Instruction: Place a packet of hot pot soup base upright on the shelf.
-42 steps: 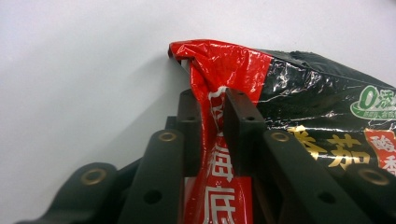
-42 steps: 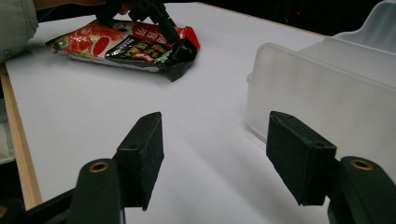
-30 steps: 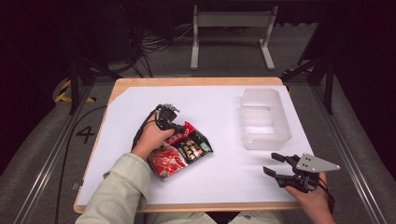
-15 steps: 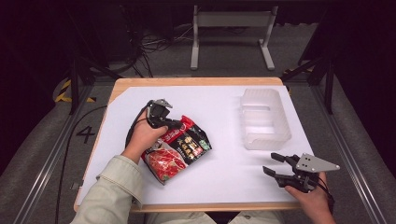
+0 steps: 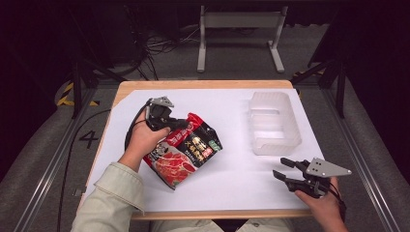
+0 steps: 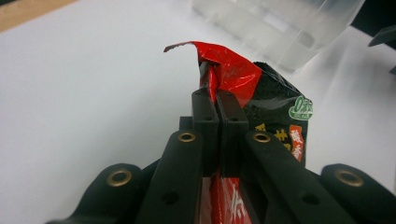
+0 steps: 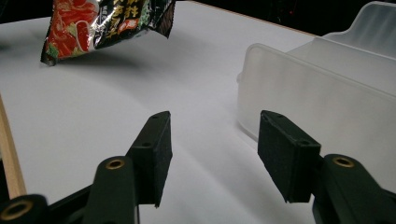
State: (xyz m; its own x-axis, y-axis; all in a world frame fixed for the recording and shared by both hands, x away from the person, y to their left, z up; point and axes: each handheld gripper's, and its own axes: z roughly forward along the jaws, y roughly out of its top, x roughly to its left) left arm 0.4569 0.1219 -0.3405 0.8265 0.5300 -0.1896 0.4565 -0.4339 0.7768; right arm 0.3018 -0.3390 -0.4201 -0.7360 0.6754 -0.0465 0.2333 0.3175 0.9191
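A white 4 (image 5: 89, 139) is painted on the grey floor, left of the left gripper (image 5: 180, 123). The print on the packet (image 5: 186, 150) it grips is too blurred to read.

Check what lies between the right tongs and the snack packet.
Nothing: in the high view only bare white table cover separates the open right tongs from the snack packet; the right gripper view agrees.

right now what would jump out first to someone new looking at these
The red and black snack bag left of the table's middle, its top edge pinched in the shut left gripper. Next, the clear plastic bin at far right, with the open right gripper idle near the front edge.
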